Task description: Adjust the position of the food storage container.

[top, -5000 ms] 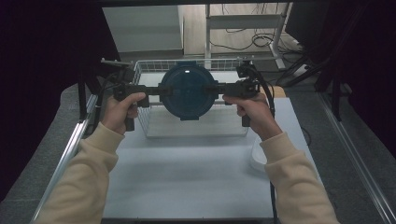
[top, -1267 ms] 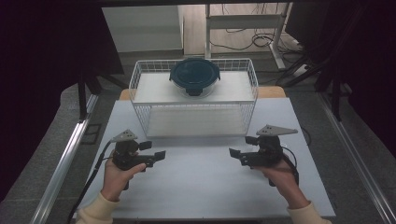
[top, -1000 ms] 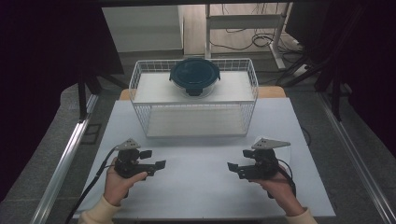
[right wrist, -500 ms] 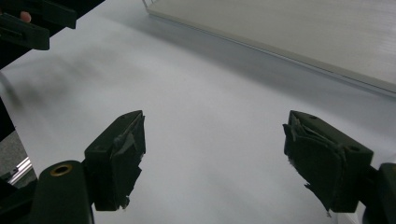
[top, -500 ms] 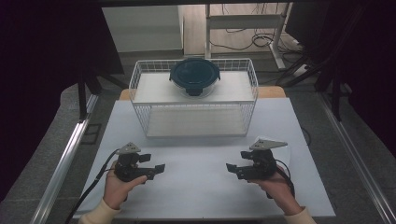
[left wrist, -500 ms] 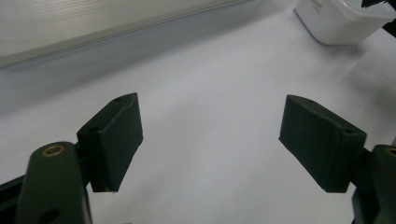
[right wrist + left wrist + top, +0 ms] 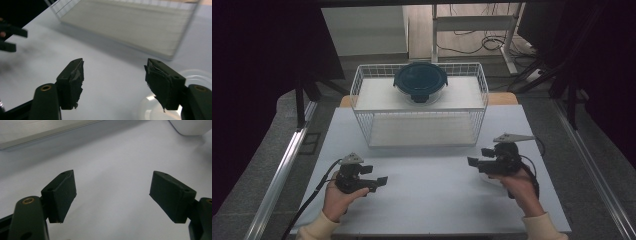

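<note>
A dark teal round lidded container (image 7: 420, 80) sits on the upper level of a white wire basket (image 7: 377, 127) at the back of the table. My left gripper (image 7: 379, 181) (image 7: 112, 192) is held low over the white table near the front left, jaws open and nothing between them. My right gripper (image 7: 473, 162) (image 7: 113, 77) hovers at the front right, open. Its jaws have just been closing a little, with nothing between them. A clear round dish (image 7: 172, 100) lies on the table under its right jaw.
The white tabletop (image 7: 437, 205) stretches between the two hands. The basket's lower shelf (image 7: 130, 22) lies ahead of the right gripper. Metal rails (image 7: 277, 185) run along the table's sides, and dark curtains close off the left and right.
Five seconds ago both grippers held the container at the basket; it now rests there and both hands are back near the front. In the last half second the right gripper rose slightly towards the basket.
</note>
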